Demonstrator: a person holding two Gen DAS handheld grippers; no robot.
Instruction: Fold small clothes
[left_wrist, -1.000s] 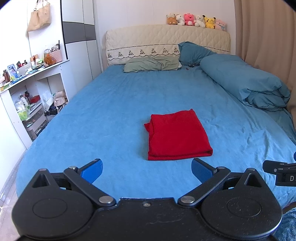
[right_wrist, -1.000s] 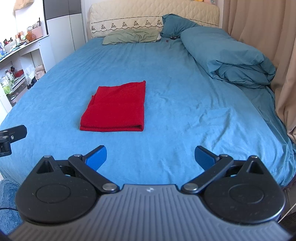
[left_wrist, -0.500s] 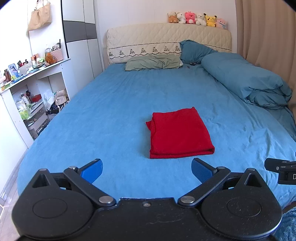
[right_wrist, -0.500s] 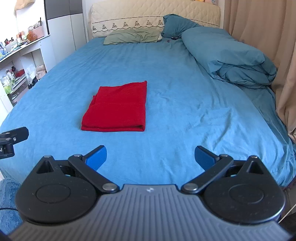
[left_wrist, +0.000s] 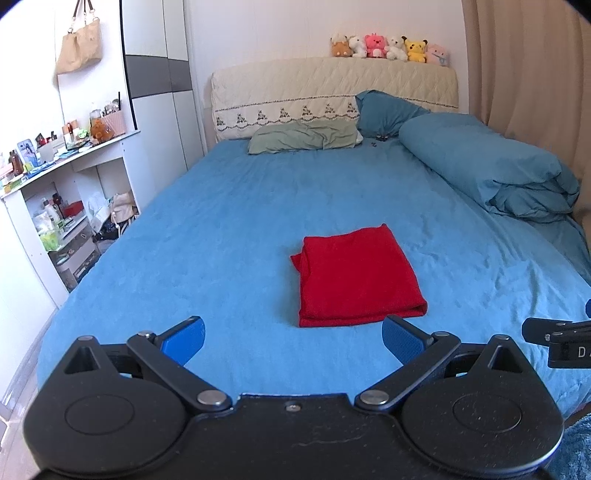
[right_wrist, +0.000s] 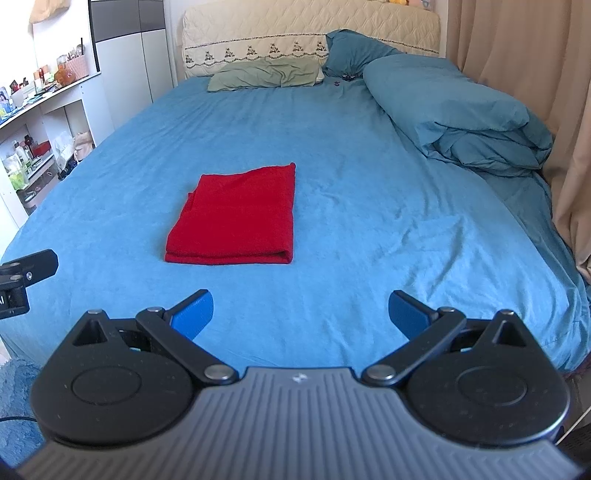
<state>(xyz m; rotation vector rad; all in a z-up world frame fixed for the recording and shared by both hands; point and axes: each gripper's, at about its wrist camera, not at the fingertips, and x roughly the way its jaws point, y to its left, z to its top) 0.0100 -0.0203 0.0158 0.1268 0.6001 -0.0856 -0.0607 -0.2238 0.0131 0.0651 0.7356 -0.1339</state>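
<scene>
A red garment (left_wrist: 356, 277) lies folded into a flat rectangle on the blue bedsheet (left_wrist: 240, 229), with its thick folded edge toward me. In the right wrist view the same red garment (right_wrist: 236, 218) sits ahead and to the left. My left gripper (left_wrist: 293, 339) hovers open over the foot of the bed, just short of the garment, nothing between its blue pads. My right gripper (right_wrist: 301, 314) is open too, held above bare sheet to the right of the garment. Each view catches the other gripper's black tip at its edge.
A rolled teal duvet (left_wrist: 491, 173) lies along the right side by the beige curtain (right_wrist: 517, 55). Pillows (left_wrist: 306, 138) rest against the headboard, with plush toys (left_wrist: 388, 46) on top. White shelves (left_wrist: 55, 206) with clutter stand left of the bed.
Both grippers have drifted slightly, so the garment sits a touch higher in each view. The garment has not moved and both grippers stay open.
</scene>
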